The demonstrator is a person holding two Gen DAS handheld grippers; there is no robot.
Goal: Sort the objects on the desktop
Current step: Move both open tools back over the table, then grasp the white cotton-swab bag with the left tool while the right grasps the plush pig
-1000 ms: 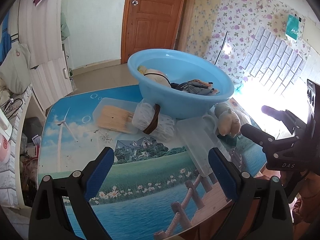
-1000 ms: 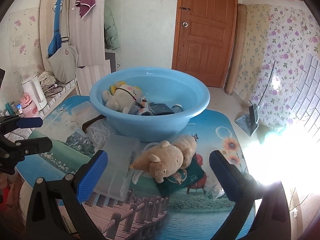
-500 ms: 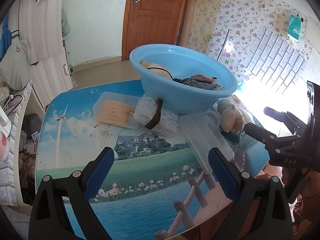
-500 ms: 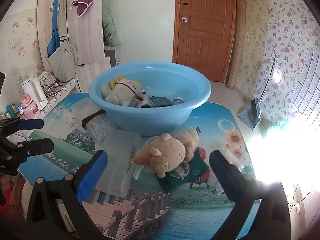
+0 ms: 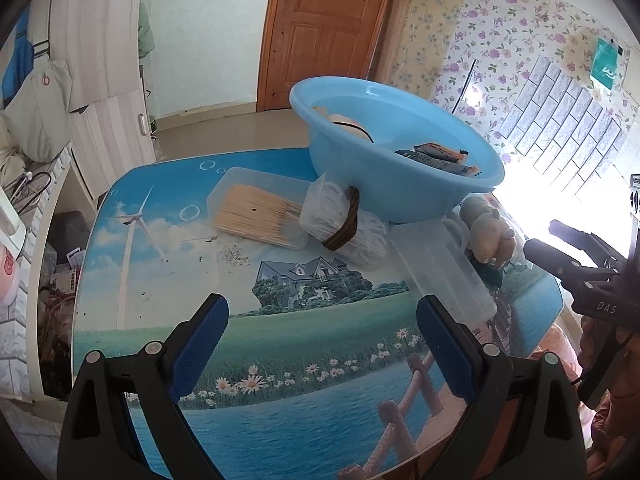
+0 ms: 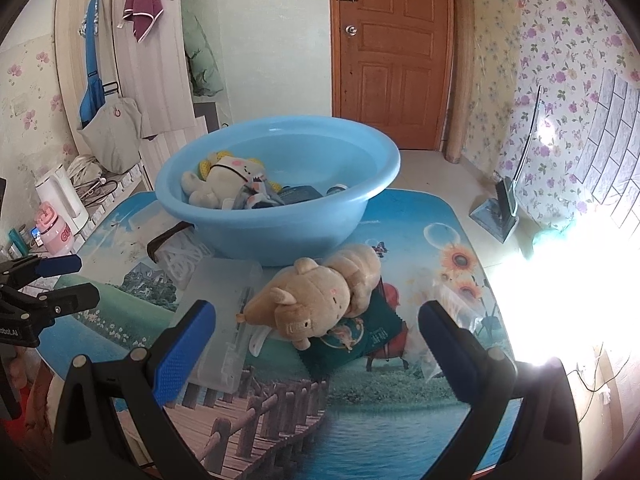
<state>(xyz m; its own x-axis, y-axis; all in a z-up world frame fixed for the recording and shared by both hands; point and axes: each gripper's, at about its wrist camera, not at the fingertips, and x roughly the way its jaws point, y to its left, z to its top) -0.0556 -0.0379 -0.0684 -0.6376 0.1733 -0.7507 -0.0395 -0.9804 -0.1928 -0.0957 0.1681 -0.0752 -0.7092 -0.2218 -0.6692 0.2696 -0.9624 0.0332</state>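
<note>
Hovering above the near edge of the surface (image 6: pixel 404 216), the right hand-held gripper (image 6: pixel 316 332) has its jaws spread wide with nothing between them; the left hand-held gripper (image 5: pixel 322 324) is equally wide and empty. Using the blue basin (image 6: pixel 280 184) as landmark: the tan plush pig (image 6: pixel 316 296) lies just in front of it, resting on a green booklet (image 6: pixel 356 340). A clear flat box (image 6: pixel 224 312) sits front-left of the basin, and a bundle of white cord in a brown band (image 5: pixel 344 224) leans against its wall beside a clear box of wooden sticks (image 5: pixel 256 216). The plush looks light, soft and squashy, so pinching its plump body should hold well. The clear boxes seem stiff and slick, better taken across a narrow edge.
</note>
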